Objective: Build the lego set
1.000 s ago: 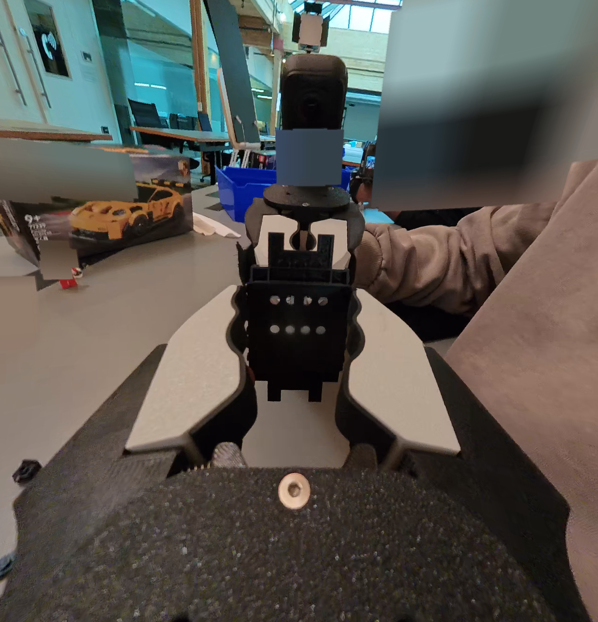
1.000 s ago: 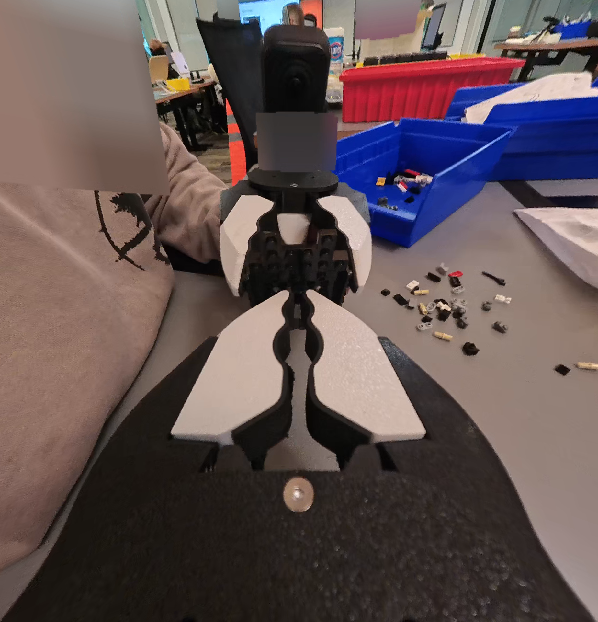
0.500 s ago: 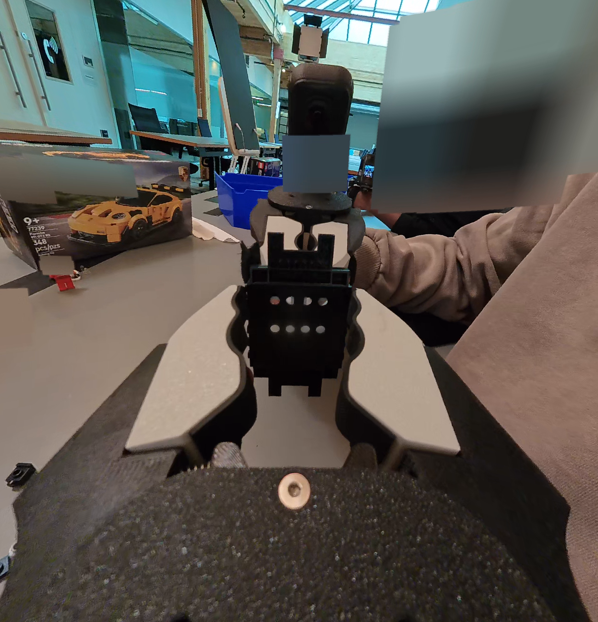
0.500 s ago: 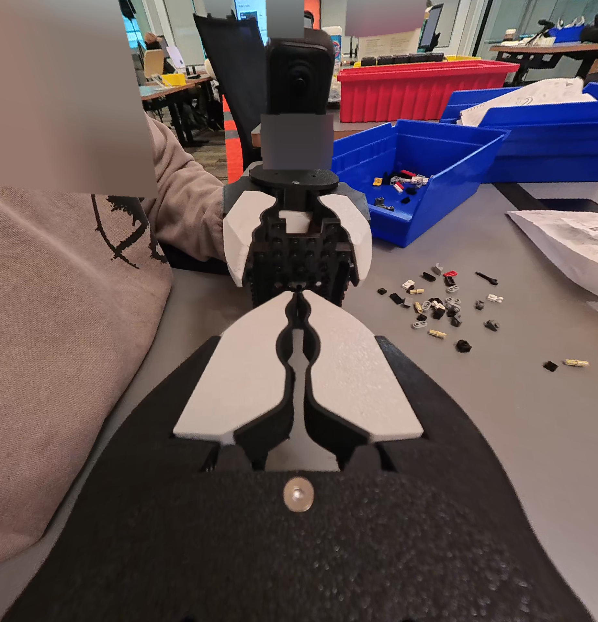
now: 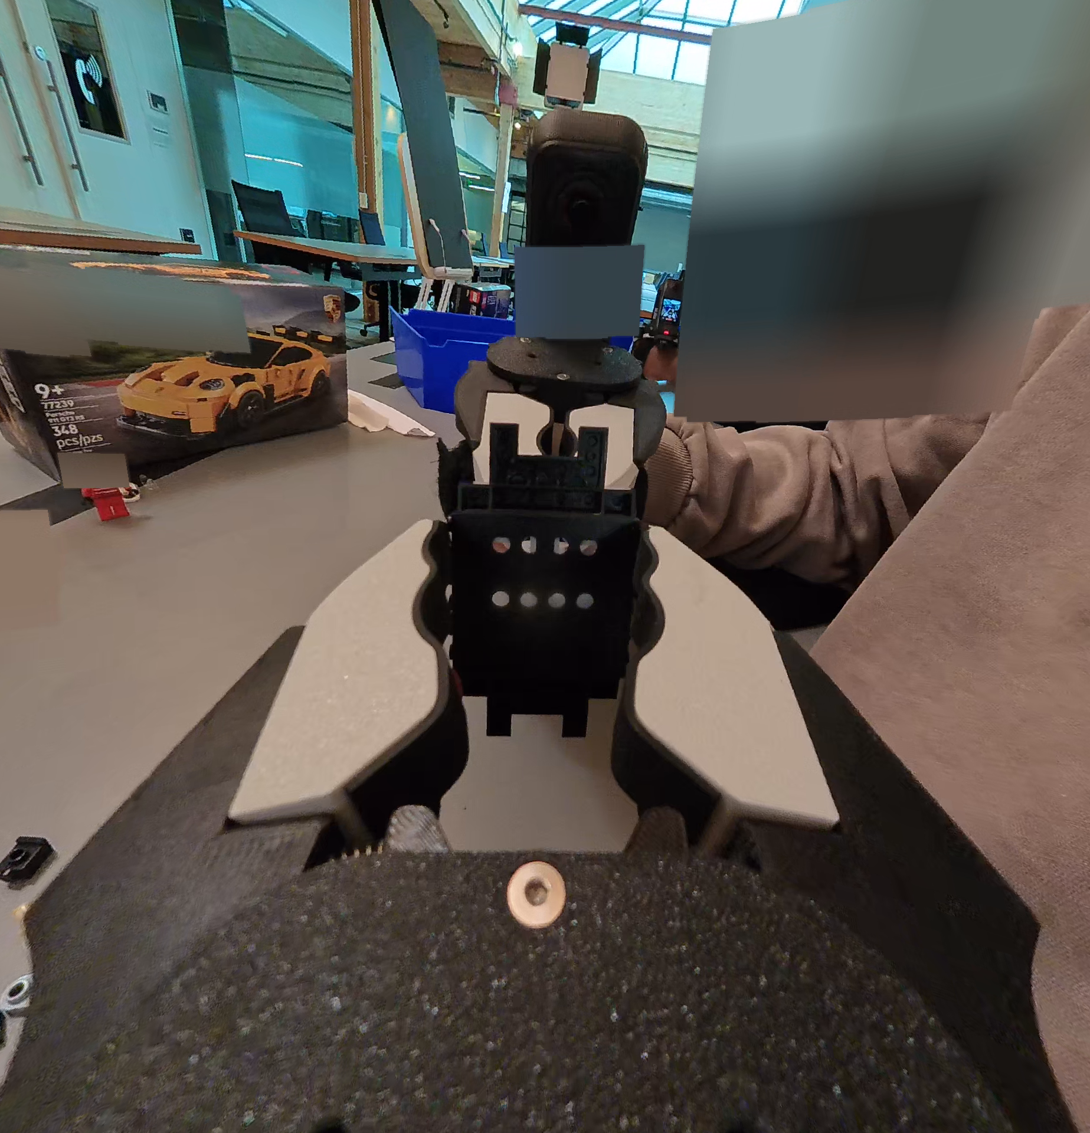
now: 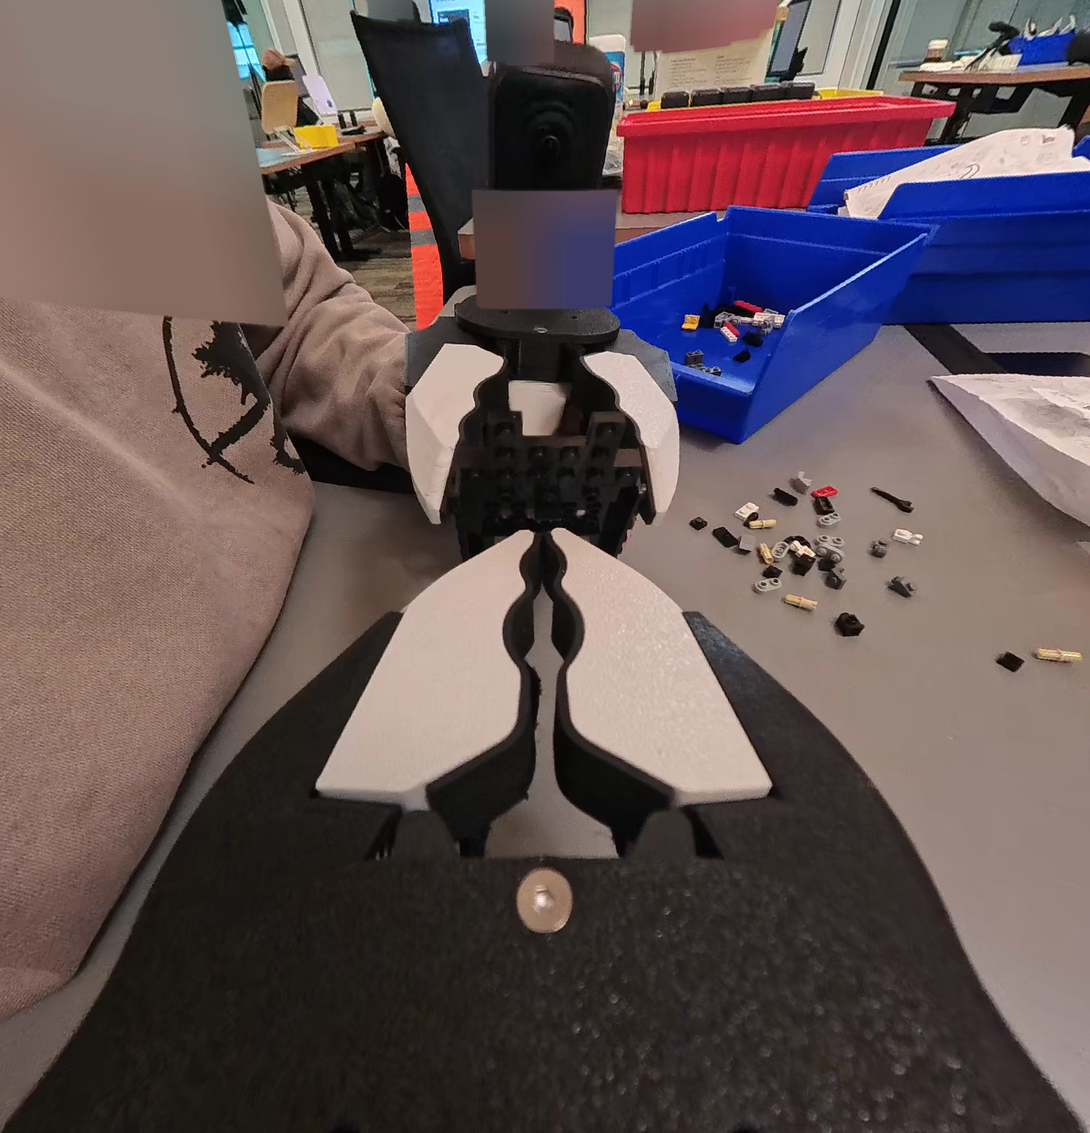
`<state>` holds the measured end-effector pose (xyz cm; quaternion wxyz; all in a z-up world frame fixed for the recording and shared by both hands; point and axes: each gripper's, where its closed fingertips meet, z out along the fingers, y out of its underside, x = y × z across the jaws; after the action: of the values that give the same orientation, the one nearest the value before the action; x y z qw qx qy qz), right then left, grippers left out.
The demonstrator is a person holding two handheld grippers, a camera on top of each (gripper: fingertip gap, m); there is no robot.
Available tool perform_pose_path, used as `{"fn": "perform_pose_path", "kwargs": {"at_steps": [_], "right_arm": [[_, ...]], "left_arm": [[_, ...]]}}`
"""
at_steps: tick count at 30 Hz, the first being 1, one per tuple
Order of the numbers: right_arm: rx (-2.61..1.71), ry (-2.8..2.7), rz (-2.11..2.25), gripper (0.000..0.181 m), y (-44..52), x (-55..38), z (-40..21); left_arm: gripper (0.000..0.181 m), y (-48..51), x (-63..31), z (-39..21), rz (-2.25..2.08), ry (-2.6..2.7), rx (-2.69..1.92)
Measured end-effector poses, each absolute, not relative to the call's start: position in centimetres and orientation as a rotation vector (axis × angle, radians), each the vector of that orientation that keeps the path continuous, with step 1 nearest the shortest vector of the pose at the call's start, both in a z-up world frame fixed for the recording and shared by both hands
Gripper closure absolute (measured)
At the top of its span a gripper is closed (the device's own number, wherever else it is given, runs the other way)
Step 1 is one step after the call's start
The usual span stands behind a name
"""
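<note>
At ten o'clock on the grey tabletop [image 5: 162, 613] stood the printed cardboard set box [image 5: 180, 374] bearing writing. The left gripper [image 5: 539, 613] pinched the black studded lego assembly [image 5: 542, 619]. The right gripper [image 6: 542, 539], jaws pressed together, touched it; next probably fetching loose small pieces [image 6: 800, 545].

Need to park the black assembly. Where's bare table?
Free: grey table between the set box and left tongs, and near-right of the right tongs, below the loose pieces. Crowded: those pieces and the blue bin.
</note>
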<state>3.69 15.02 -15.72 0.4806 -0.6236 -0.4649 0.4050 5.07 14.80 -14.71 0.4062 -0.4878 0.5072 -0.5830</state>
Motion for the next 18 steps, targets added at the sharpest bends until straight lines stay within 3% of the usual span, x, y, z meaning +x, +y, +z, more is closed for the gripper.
{"fn": "perform_pose_path", "kwargs": {"at_steps": [4, 10, 13, 15, 16, 18], "right_arm": [[-1.507, -1.102, 0.983, 0.178, 15.3, 4.5, -15.2], [-1.604, -1.111, 0.989, 0.114, 15.7, 5.3, -16.9], [-1.641, -1.162, 0.979, 0.097, 15.3, 3.5, -18.3], [-1.641, -1.167, 0.985, 0.1, 15.3, 2.4, -18.7], [-1.632, -1.176, 1.002, 0.111, 15.1, 2.2, -18.6], [-1.575, -1.186, 1.005, 0.154, 14.8, 2.3, -18.0]], "left_arm": [[0.123, 15.1, 5.0, -14.3, -1.495, 1.249, -1.228], [0.123, 16.1, 4.5, -13.5, -1.565, 1.15, -1.235], [0.123, 16.3, 4.3, -12.7, -1.623, 1.09, -1.215], [0.123, 16.3, 4.2, -12.3, -1.66, 1.054, -1.201], [0.123, 16.4, 4.2, -12.2, -1.659, 1.044, -1.203], [0.123, 16.5, 4.2, -12.4, -1.651, 1.048, -1.208]]}}
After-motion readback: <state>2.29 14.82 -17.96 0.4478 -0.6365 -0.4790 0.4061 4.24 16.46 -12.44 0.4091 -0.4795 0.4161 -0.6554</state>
